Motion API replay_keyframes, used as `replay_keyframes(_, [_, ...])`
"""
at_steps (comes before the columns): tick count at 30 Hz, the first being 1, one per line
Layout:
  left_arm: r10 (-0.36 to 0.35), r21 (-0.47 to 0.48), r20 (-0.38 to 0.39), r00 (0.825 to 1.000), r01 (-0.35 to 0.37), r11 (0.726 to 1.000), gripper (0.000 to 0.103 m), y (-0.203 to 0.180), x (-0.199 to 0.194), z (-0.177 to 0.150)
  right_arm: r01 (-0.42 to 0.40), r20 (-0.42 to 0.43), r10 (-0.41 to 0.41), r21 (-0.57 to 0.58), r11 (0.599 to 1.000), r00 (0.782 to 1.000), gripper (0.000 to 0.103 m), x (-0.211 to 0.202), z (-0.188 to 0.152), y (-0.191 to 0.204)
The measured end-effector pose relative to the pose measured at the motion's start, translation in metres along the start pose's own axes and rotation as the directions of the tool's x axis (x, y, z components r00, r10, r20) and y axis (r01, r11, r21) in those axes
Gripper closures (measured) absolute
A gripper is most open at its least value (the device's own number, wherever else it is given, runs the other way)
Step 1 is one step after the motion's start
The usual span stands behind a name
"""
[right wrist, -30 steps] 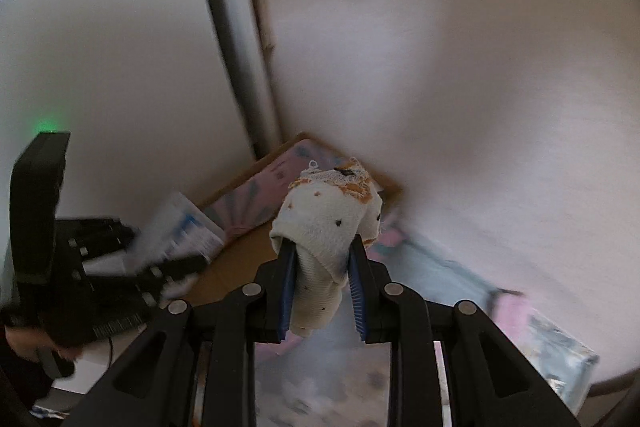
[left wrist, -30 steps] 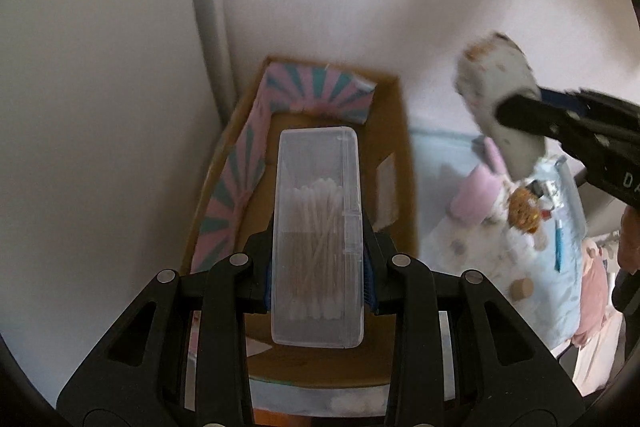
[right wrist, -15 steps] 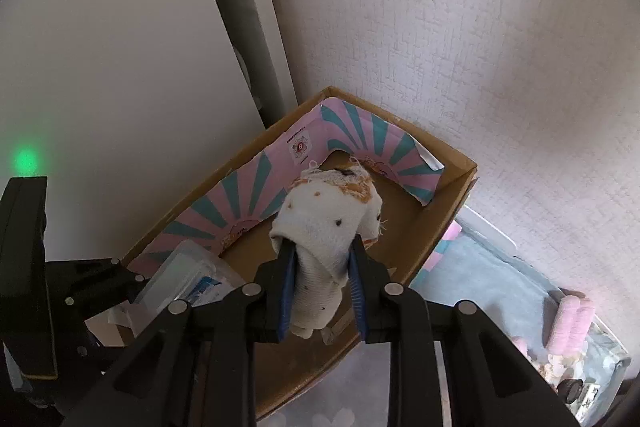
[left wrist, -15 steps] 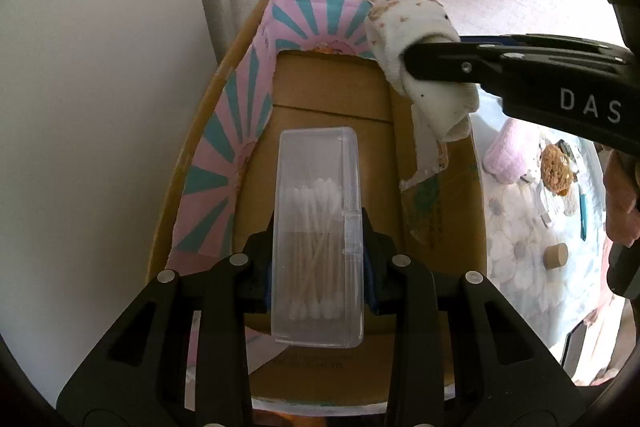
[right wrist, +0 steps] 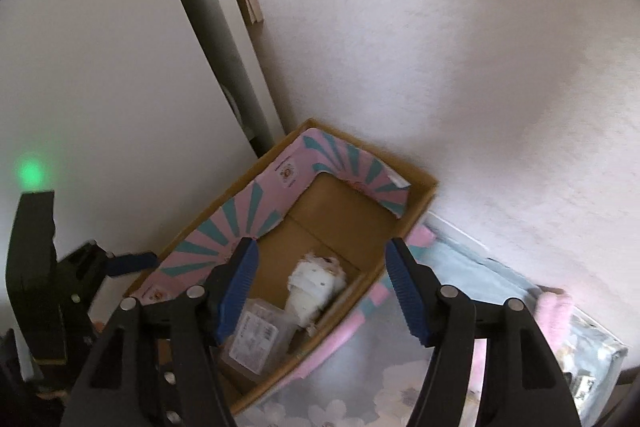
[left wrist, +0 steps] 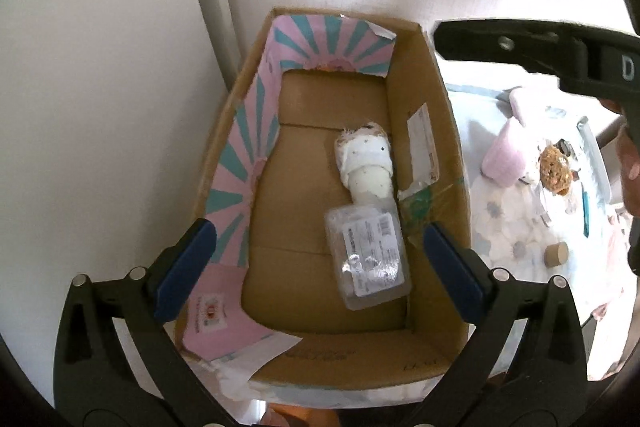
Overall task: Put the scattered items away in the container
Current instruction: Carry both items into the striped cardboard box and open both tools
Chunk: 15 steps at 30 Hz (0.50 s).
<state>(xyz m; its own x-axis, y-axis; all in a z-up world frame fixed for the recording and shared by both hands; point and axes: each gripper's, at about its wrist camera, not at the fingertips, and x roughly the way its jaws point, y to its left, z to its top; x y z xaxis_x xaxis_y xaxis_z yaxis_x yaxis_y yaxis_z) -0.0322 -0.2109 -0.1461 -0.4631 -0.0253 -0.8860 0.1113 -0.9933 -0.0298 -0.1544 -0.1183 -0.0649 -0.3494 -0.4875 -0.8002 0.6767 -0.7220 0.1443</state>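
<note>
One cardboard box [left wrist: 440, 131] with pink-and-teal liner, two items inside, one clear plastic swab case [left wrist: 366, 251] lying label-up, contents hard to make out, touching one rolled white spotted sock [left wrist: 366, 163], left gripper [left wrist: 316, 263] and right gripper [right wrist: 322, 291] both spread empty above, table clutter blurred

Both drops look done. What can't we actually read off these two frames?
- Print on the clear plastic case label: too small and blurred, both views.
- Small items on the floral cloth: tiny at the left wrist edge; the right gripper blocks some.
- Near end of the cardboard box floor, right wrist view: hidden by the fingers.
- Rolled sock underside: unseen.
</note>
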Motion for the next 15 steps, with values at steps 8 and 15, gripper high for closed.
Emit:
replay_keyframes(8, [0.013, 0.019, 0.029, 1.000, -0.014, 1.000, 0.000, -0.009, -0.033, -0.001, 0.059, 0.043, -0.060, 0.017, 0.998, 0.997, 0.041, -0.044, -0.013, -0.005])
replay_keyframes(15, [0.012, 0.025, 0.062, 0.998, -0.014, 1.000, 0.000, -0.027, -0.051, 0.002, 0.062, 0.013, -0.063, 0.074, 0.995, 0.998, 0.041, -0.071, -0.033, -0.006])
